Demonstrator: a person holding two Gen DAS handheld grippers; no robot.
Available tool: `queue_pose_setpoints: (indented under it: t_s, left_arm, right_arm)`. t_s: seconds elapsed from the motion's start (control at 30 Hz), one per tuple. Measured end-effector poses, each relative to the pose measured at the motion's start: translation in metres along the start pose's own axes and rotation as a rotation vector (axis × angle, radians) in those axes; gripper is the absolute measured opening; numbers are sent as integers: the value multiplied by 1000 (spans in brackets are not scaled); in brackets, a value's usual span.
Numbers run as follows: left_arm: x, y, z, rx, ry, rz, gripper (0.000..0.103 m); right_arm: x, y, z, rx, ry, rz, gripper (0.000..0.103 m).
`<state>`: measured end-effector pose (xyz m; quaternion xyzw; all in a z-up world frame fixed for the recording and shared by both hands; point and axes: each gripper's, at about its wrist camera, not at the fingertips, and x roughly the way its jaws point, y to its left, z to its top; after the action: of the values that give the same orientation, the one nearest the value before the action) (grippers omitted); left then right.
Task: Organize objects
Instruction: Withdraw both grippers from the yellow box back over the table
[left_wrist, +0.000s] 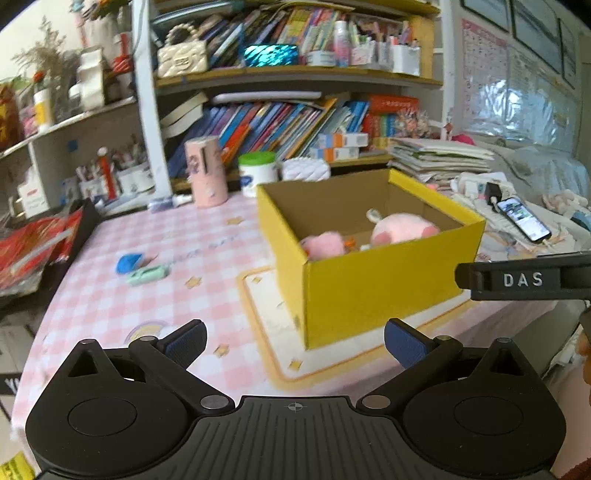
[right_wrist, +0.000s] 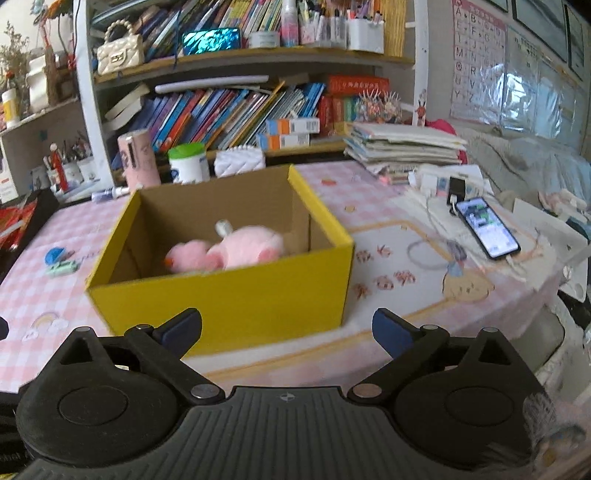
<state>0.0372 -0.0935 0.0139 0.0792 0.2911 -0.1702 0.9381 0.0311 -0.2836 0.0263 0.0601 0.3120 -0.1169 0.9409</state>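
Black-framed, blue-padded left gripper (left_wrist: 294, 345) and right gripper (right_wrist: 287, 330) both gape wide, holding nothing. At twelve o'clock of the right one stands the yellow cardboard box (right_wrist: 236, 299), pink plush toy (right_wrist: 236, 249) inside. At ten o'clock beyond, a mint plastic case (left_wrist: 147, 275) and blue round case (left_wrist: 128, 263) likely handle light, rigid, slightly slippery; pinching across their narrow sides seems best.

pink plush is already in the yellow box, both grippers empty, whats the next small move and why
Probably swing the left gripper left toward the blue item and mint green item lying loose on the checked tablecloth. Its jaws are open and empty, and those sit on its side, outside the yellow box that holds the pink plush.
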Motion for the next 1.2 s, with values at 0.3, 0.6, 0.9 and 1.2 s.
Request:
queue_pose_setpoints:
  t_s: [0.3,0.6,0.9,1.2]
  left_arm:
    - [-21,26,-29,-17,59,37,103]
    - [-42,52,-51,-40,94,84,103]
    - [-64,86,-69,-90,101,160,103]
    - [-80,118,-79,-139,90,228,103]
  right_arm:
    - [-13,35,-32,-22,89,52,100]
    - [-23,72,-53,-69,131,119,100]
    - [-27,114,-62,-117,147,196,100]
    - [-32,156,-64,-184,143,266,100]
